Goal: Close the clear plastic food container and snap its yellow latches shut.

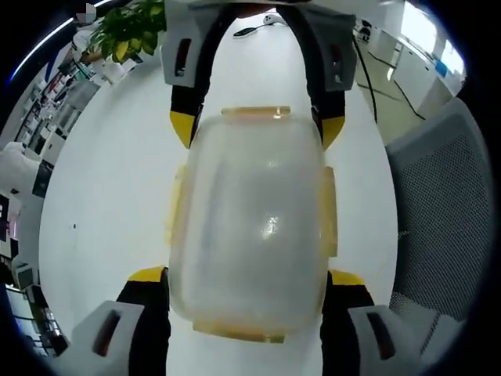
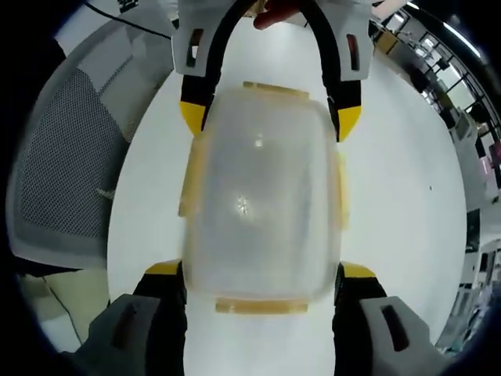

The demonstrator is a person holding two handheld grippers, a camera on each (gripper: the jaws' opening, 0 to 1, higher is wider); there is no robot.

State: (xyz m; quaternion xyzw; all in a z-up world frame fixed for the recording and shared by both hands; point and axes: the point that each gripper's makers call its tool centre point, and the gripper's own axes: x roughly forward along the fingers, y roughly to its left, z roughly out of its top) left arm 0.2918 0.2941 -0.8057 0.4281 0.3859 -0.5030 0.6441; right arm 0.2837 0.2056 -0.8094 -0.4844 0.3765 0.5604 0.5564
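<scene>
Clear container [image 1: 250,227], lid on, sits on white table [image 1: 109,196], w/ left gripper [image 1: 249,286] & right gripper [image 2: 262,282] jaws straddling opposite ends. Left gripper view adds plant [image 1: 125,31]; right gripper view, a hand [image 2: 274,14]. Yellow latches [image 2: 191,184] lie along sides.

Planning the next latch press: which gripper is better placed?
Neither clearly: left gripper and right gripper each straddle one end of the clear plastic food container, yellow latch between jaws.
</scene>
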